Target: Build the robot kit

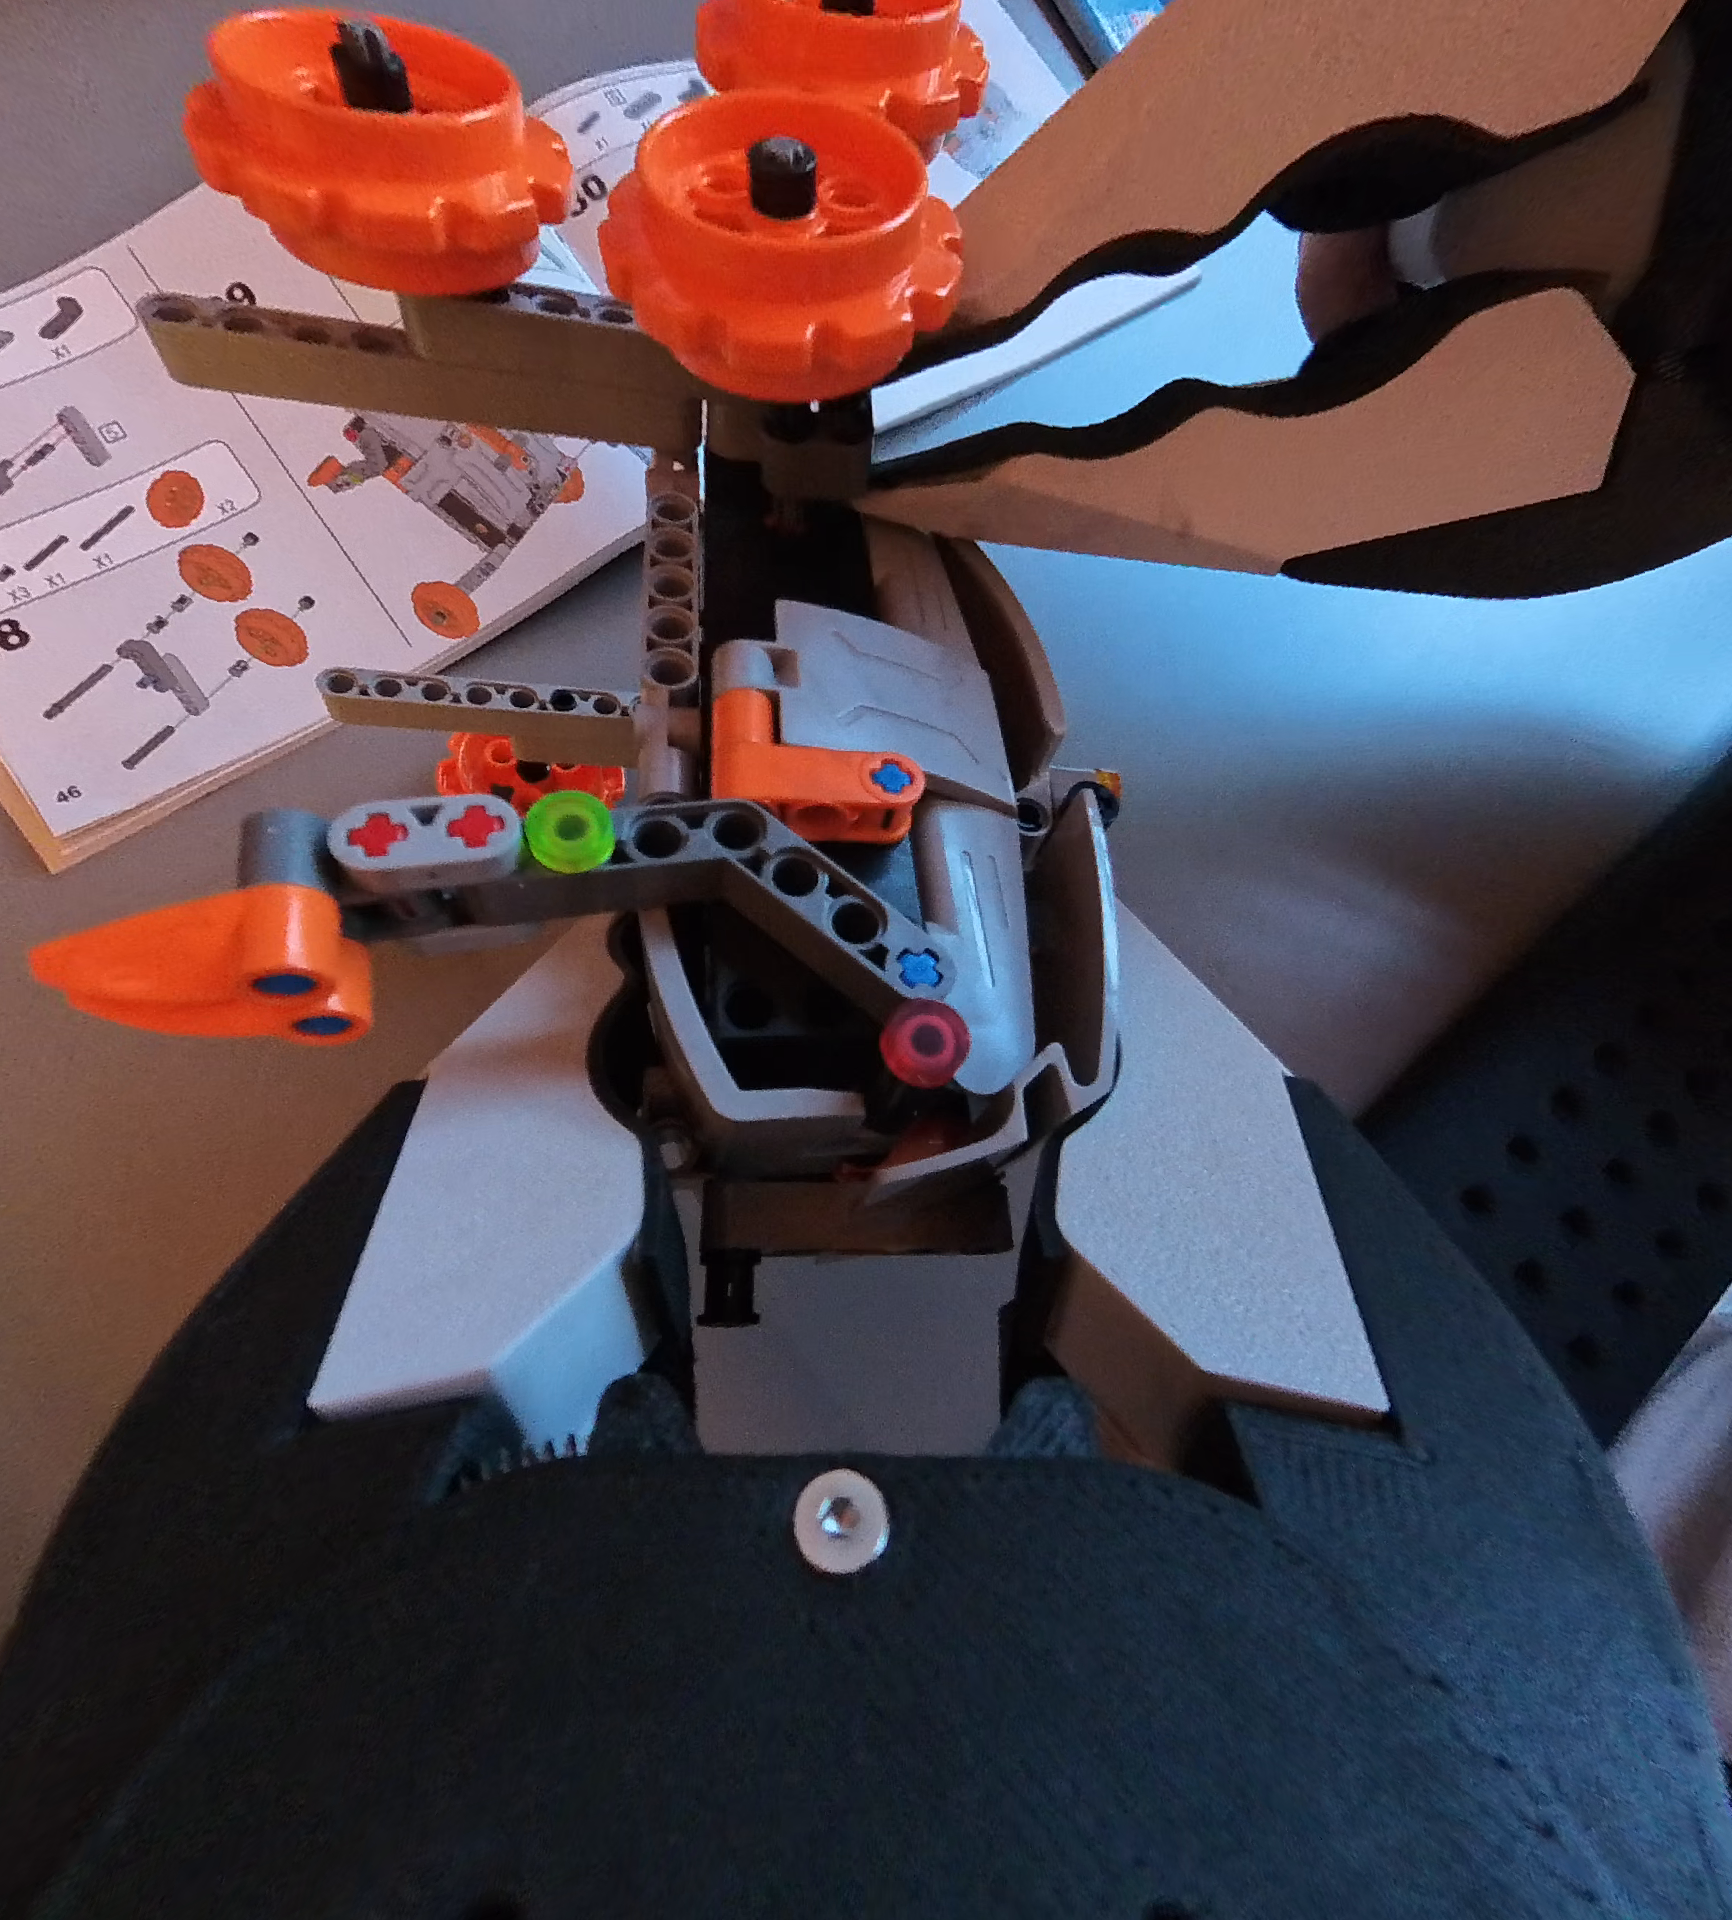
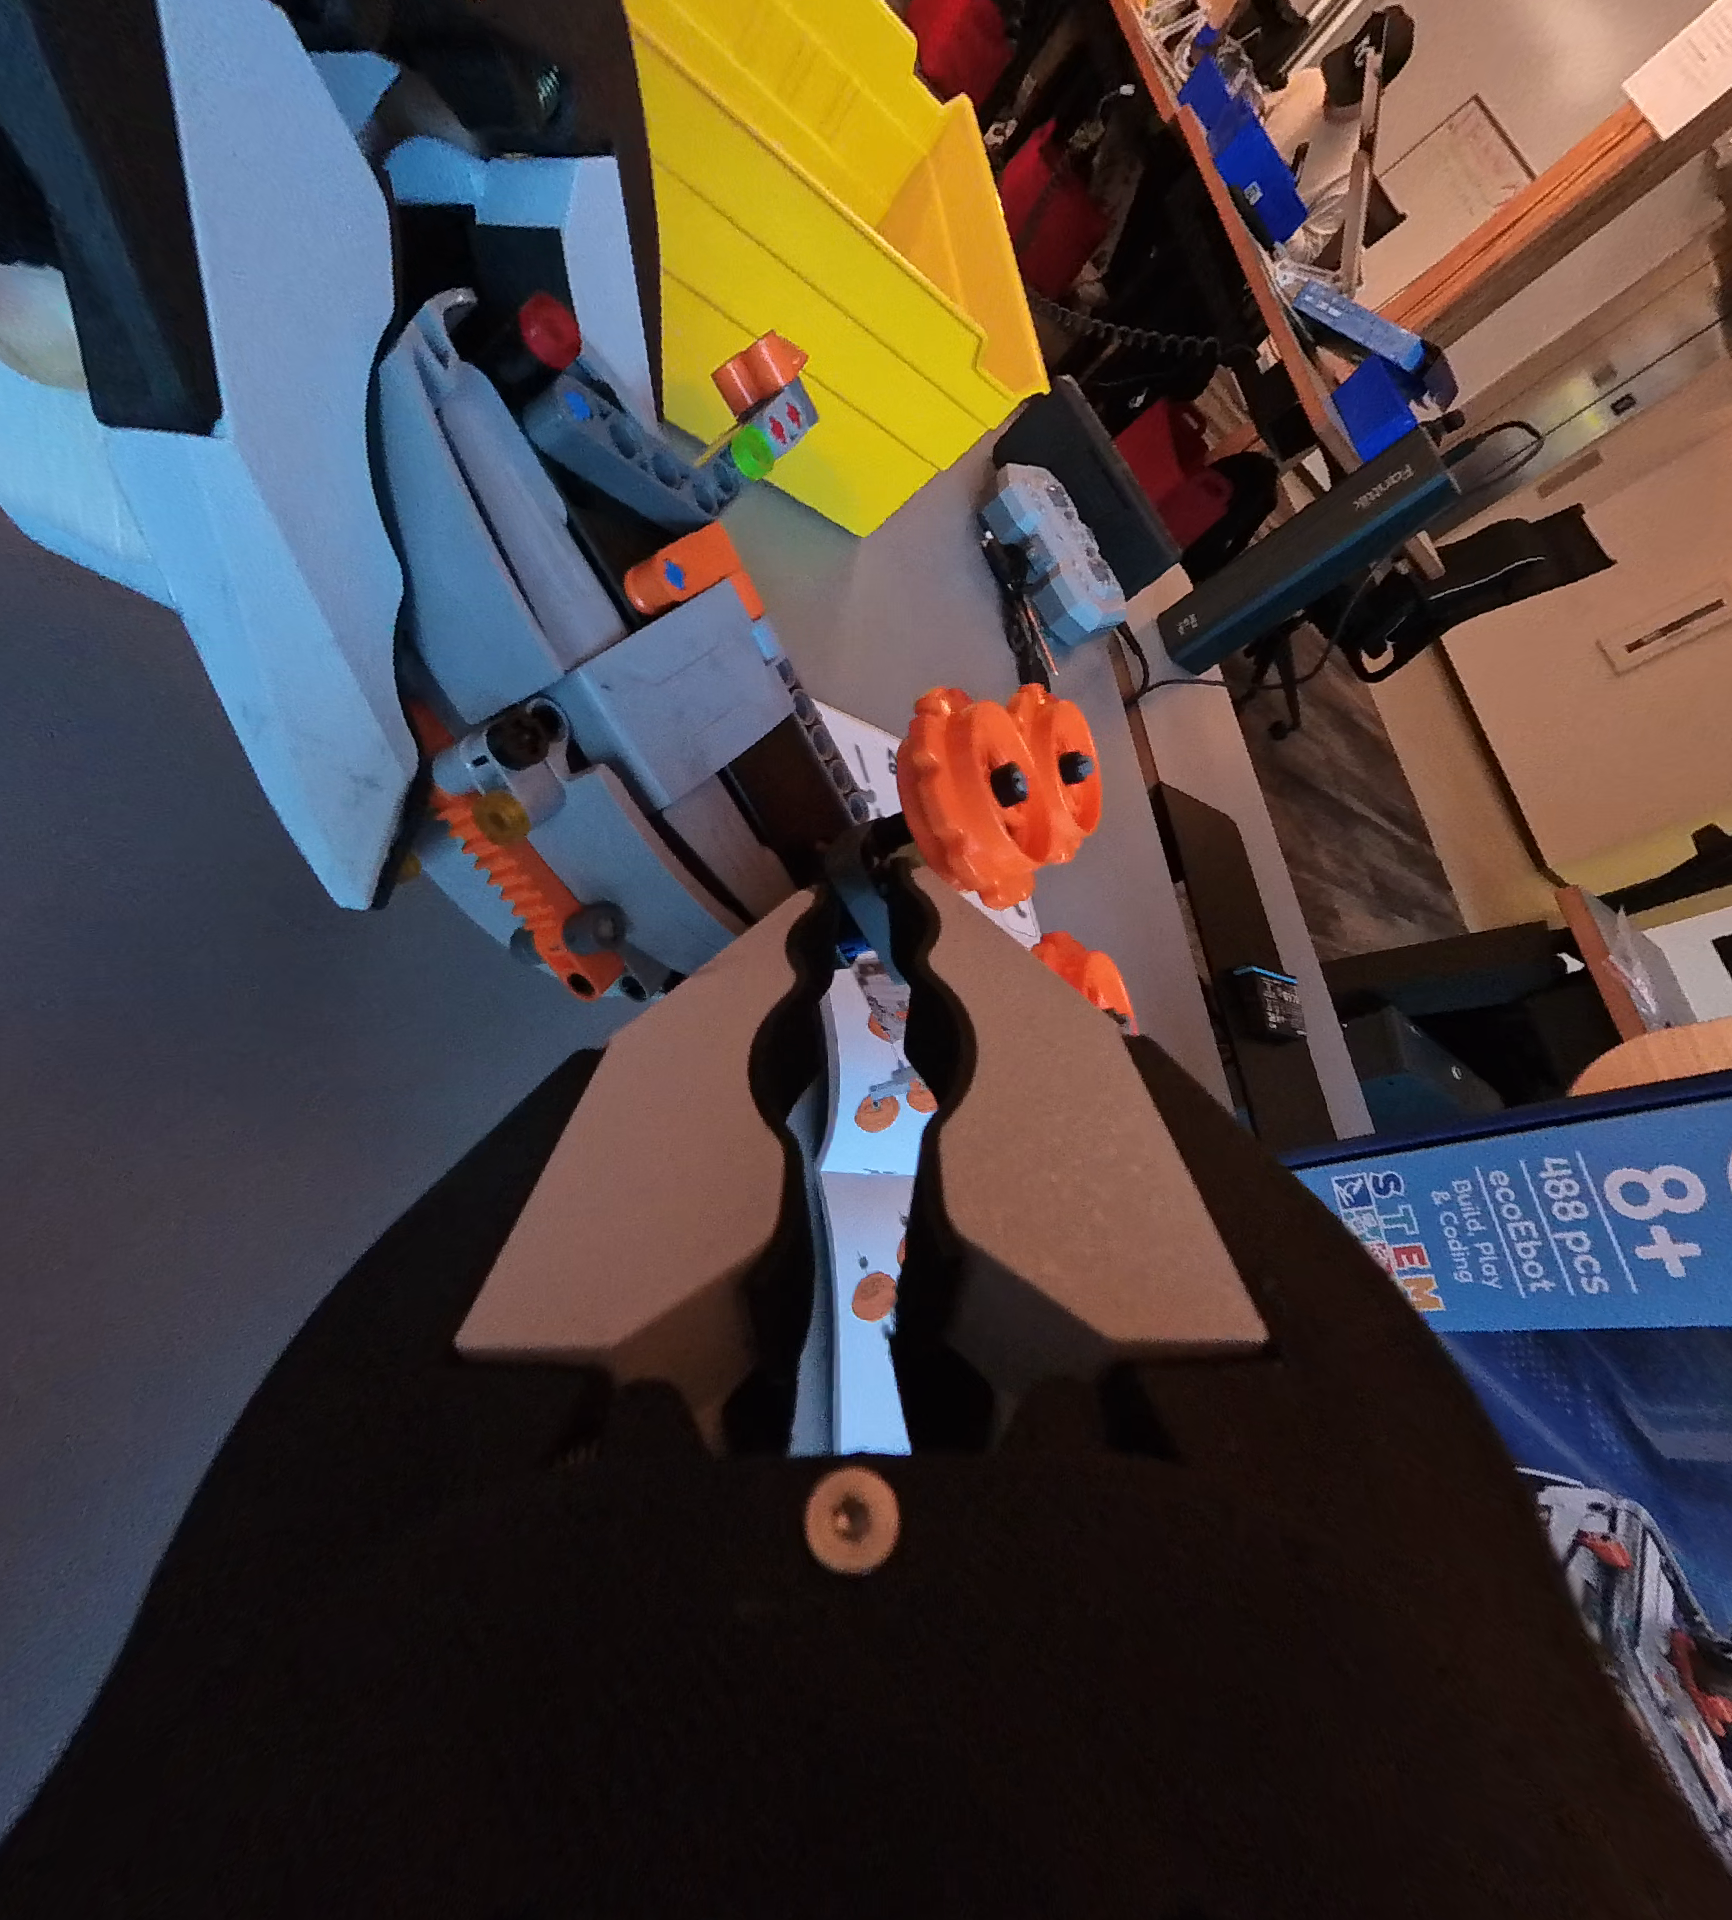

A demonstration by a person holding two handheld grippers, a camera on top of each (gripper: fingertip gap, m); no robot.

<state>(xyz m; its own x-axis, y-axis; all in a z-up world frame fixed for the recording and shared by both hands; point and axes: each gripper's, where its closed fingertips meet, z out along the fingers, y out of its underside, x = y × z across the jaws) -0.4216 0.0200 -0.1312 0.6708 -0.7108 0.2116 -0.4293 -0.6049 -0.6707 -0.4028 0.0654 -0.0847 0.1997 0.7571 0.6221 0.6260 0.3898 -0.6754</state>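
Grey table [image 1: 62, 1091], left tongs [image 1: 841, 1049] clamping brick model [image 1: 841, 831], right tongs [image 2: 867, 904] pinching its wheel-end.

Both wrist cameras sit close, perhaps angled crosswise, sharing the brick model [image 1: 820, 883]

An open instruction booklet [image 1: 114, 582] on the table carries printed step, page and part-count numbers beside its diagrams. A blue product box [image 2: 1568, 1226] bears large white and coloured lettering with numbers, and a slim dark device [image 2: 1309, 551] behind shows a pale brand word on its edge.
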